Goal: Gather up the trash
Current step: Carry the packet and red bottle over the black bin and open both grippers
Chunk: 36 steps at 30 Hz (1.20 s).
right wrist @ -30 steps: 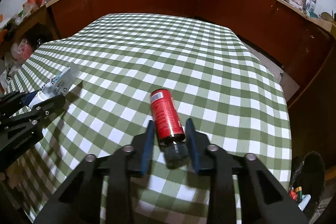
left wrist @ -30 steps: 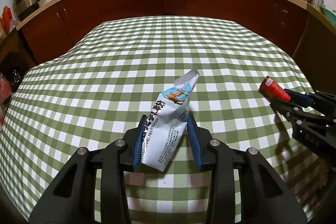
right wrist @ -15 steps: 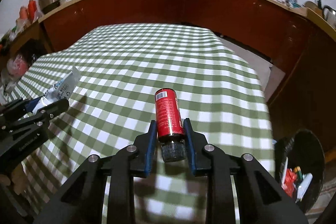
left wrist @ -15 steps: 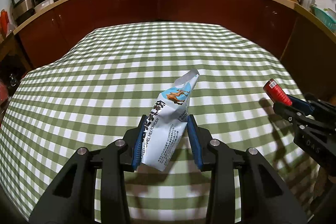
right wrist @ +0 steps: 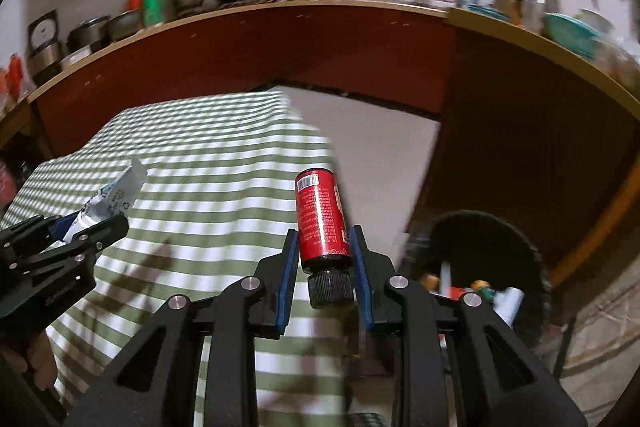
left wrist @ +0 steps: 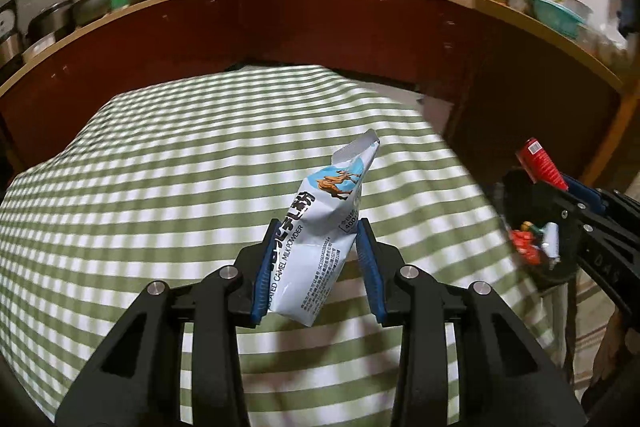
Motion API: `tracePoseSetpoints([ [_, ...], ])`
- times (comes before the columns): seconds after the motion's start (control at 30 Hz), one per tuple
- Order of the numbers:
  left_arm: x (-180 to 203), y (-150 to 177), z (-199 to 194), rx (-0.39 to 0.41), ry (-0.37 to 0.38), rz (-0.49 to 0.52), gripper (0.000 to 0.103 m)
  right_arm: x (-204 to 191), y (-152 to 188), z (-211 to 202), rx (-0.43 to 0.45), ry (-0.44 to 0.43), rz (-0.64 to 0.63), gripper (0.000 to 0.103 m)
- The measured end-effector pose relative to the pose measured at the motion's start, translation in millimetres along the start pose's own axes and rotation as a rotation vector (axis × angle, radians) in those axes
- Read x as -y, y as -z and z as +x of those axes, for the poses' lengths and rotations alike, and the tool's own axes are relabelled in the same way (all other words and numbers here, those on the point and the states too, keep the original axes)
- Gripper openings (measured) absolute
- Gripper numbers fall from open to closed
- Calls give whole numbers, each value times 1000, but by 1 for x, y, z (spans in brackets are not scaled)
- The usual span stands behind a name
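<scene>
The milk powder pouch (left wrist: 320,239) sits low centre in the left wrist view, pinched in the left gripper (left wrist: 316,259) jaws. The red bottle (right wrist: 322,223), cap down, is clamped in the right gripper (right wrist: 322,281) jaws. Both have swung off the checked desk (left wrist: 160,187) since a second ago; the black trash bin (right wrist: 524,247) now fills lower right. Judgement: drop-off is near.

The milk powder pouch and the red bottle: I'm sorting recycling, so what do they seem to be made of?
The milk powder pouch looks like thin glossy plastic or foil laminate: it creases and its torn top shows a silvery edge. The red bottle looks rigid, probably plastic under a glossy printed sleeve, with a ribbed black plastic cap; metal cannot be ruled out.
</scene>
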<state>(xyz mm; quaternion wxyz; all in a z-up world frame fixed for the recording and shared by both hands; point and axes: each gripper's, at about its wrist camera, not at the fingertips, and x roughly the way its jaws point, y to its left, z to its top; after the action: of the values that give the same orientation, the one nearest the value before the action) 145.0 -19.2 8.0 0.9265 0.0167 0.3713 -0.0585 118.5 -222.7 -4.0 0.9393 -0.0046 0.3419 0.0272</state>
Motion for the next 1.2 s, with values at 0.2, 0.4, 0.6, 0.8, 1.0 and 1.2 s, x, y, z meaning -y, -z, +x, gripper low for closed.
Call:
tracePoseSetpoints([
  [0.2, 65, -9, 5, 24, 79, 75, 37, 54, 9, -6, 15, 86, 83, 27],
  [0.4, 128, -10, 18, 30, 140, 148, 37, 90, 18, -5, 16, 158, 122, 27],
  [0.6, 174, -14, 37, 16, 171, 196, 37, 123, 28, 2, 15, 195, 145, 27],
  [0.8, 208, -18, 57, 16, 171, 238, 37, 142, 32, 15, 3, 201, 172, 27],
  [1.0, 225, -24, 71, 14, 175, 249, 46, 153, 30, 24, 11, 203, 196, 29],
  [1.2, 228, -24, 79, 7, 170, 249, 52, 160, 29, 24, 28, 220, 210, 40],
])
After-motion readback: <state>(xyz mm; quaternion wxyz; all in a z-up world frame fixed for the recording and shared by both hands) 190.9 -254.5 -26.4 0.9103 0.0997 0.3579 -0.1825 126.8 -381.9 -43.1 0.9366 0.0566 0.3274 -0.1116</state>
